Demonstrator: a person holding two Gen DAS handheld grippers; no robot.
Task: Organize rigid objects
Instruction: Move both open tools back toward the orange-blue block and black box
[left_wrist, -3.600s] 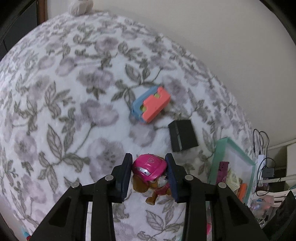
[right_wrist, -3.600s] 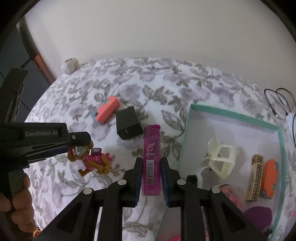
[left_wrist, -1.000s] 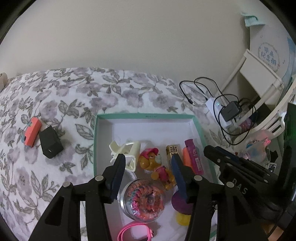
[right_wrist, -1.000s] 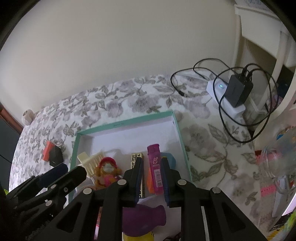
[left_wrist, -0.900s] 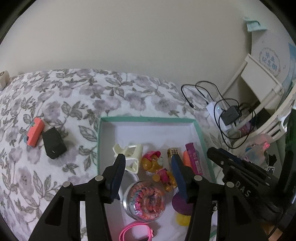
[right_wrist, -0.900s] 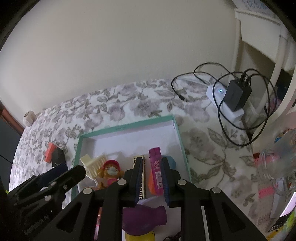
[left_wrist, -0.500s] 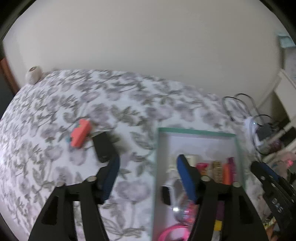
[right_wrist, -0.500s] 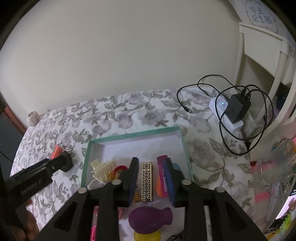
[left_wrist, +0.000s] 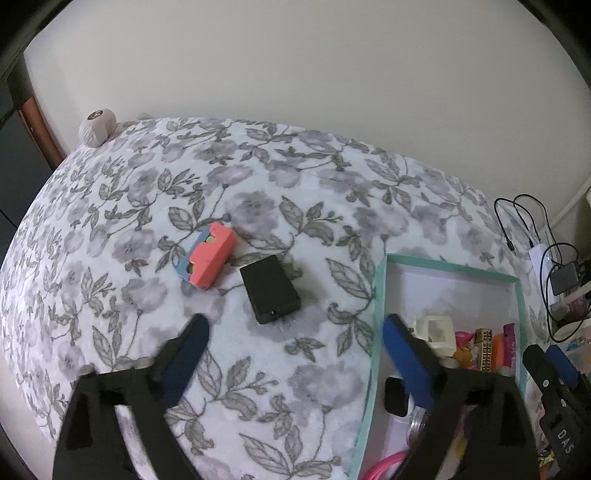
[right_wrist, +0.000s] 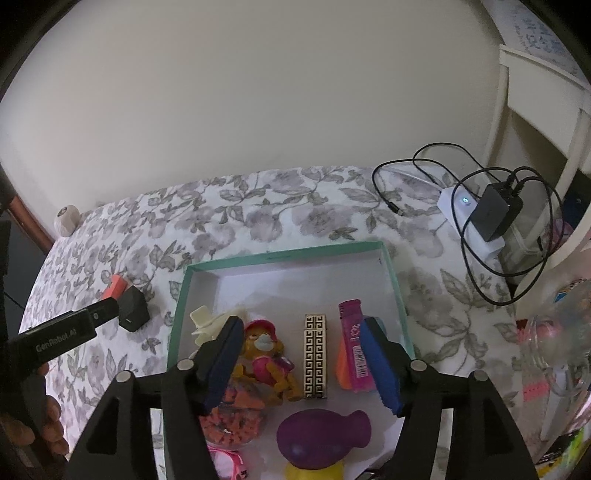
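Observation:
A teal-rimmed white box (right_wrist: 280, 255) lies on the floral bedspread and also shows in the left wrist view (left_wrist: 447, 265). It holds a pink-hatted dog toy (right_wrist: 264, 350), a gold patterned lighter (right_wrist: 315, 356), a pink lighter (right_wrist: 354, 343), a cream clip (right_wrist: 203, 323) and a purple vase (right_wrist: 321, 434). My right gripper (right_wrist: 301, 363) is open and empty above these. A black box (left_wrist: 270, 288) and a coral-and-blue block (left_wrist: 207, 254) lie on the bedspread left of the box. My left gripper (left_wrist: 293, 345) is open and empty, just short of the black box.
A white power strip with a black charger and cables (right_wrist: 484, 210) lies at the bed's right edge. A white chair (right_wrist: 543, 110) stands beyond it. A small white ball (left_wrist: 96, 126) sits at the far left corner. Wall runs behind the bed.
Both grippers have let go: the dog toy and the pink lighter now lie in the box. My left gripper has swung left to face the black box. My right gripper has opened wider.

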